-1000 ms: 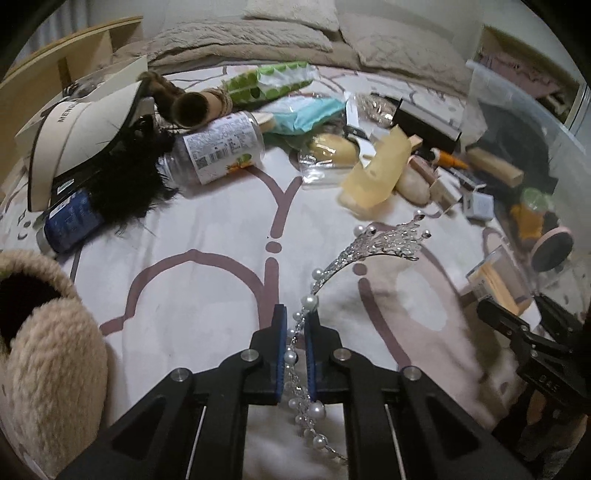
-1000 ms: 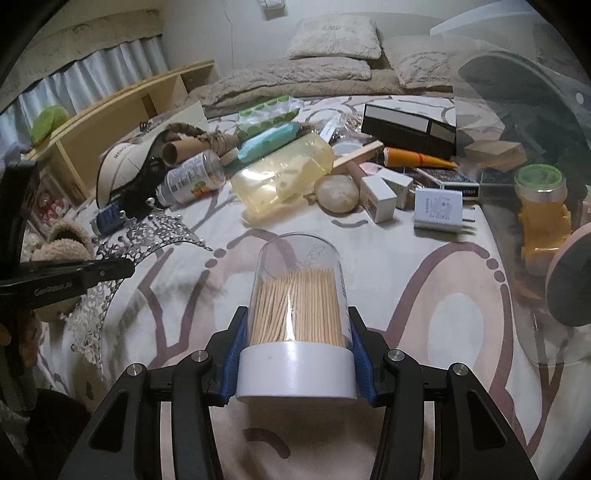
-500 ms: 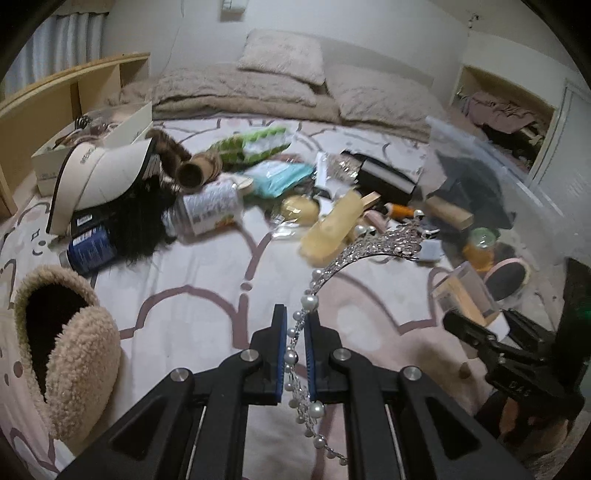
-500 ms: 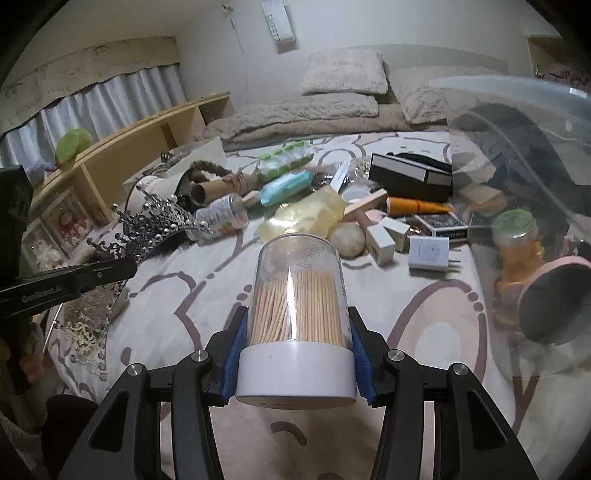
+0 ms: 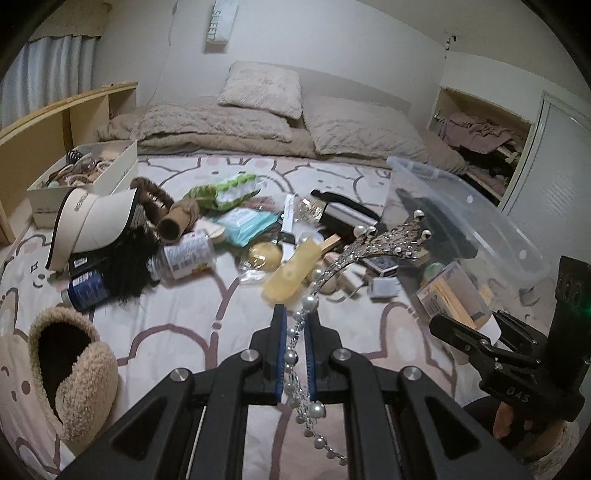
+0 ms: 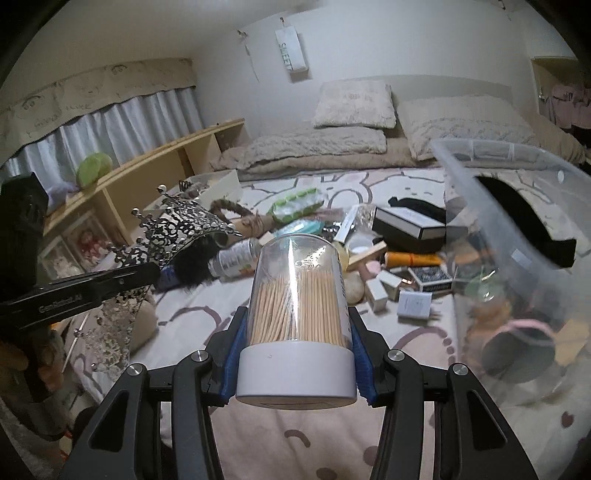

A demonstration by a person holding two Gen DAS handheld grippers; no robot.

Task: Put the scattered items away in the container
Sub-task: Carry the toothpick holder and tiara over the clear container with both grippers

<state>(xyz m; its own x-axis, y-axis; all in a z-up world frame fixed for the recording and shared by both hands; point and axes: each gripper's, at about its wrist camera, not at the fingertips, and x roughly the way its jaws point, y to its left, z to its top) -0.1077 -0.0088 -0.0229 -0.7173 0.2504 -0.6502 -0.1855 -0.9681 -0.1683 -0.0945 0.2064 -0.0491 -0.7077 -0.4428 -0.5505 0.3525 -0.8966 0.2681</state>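
Left tongs [image 5: 295,350] pinch narrow on a silver pearl-beaded tiara [image 5: 384,243]; right tongs [image 6: 295,354] hold a clear toothpick jar w/ white base [image 6: 295,317]. Clear plastic container [image 6: 517,192], right of both tongs, has approx. several items inside; many are left on the bed ahead. Readable: wall sign "SWEET" [image 5: 220,22].

The left gripper [image 5: 295,323] is clamped on a tiara [image 5: 384,243], angled downward. The right gripper [image 6: 297,332] grips a toothpick jar [image 6: 297,295], also tilted down.
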